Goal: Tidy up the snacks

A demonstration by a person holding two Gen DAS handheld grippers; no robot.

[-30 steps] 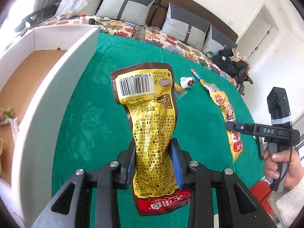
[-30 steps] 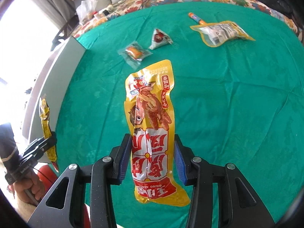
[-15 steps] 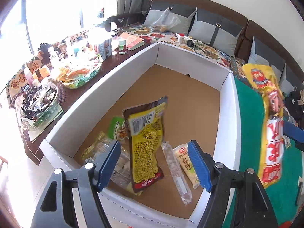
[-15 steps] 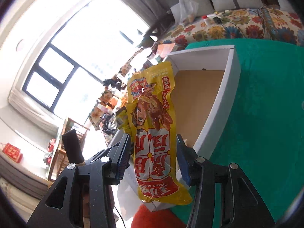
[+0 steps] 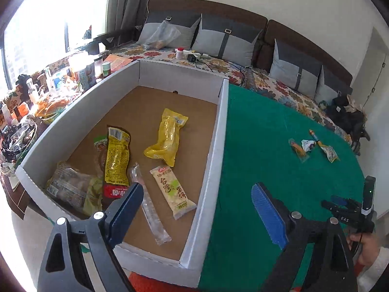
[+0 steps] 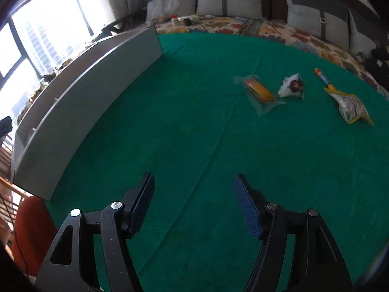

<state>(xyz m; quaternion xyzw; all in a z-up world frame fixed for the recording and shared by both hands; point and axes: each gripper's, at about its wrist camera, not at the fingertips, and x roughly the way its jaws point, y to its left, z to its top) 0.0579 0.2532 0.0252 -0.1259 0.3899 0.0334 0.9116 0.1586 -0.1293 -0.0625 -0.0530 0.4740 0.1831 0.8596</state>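
Note:
A white cardboard box point(image 5: 216, 150) stands left of the green tablecloth point(image 5: 267, 133). In it lie a yellow-brown barcode pack point(image 5: 118, 158), a crumpled yellow pack point(image 5: 167, 136), a white cracker pack point(image 5: 172, 192), a clear stick pack point(image 5: 150, 206) and a bag point(image 5: 73, 187). My left gripper point(image 5: 197, 187) hangs over the box's near right wall, its jaws opening with nothing between them. My right gripper point(image 6: 194, 177) is open and empty over bare cloth. Farther off lie an orange snack point(image 6: 259, 91), a white triangular pack point(image 6: 291, 86), an orange stick point(image 6: 322, 76) and a yellow-edged pouch point(image 6: 350, 107).
A side table point(image 5: 48, 85) crowded with bottles and jars stands left of the box. A sofa point(image 5: 226, 39) with grey cushions runs along the back, with a black bag point(image 5: 347, 116) at its right end. A red stool point(image 6: 31, 231) sits below the table's near edge.
Both grippers carried their packs over to the box and let go. The barcode pack now lies in the box. The right gripper has swung back over the green cloth, empty.

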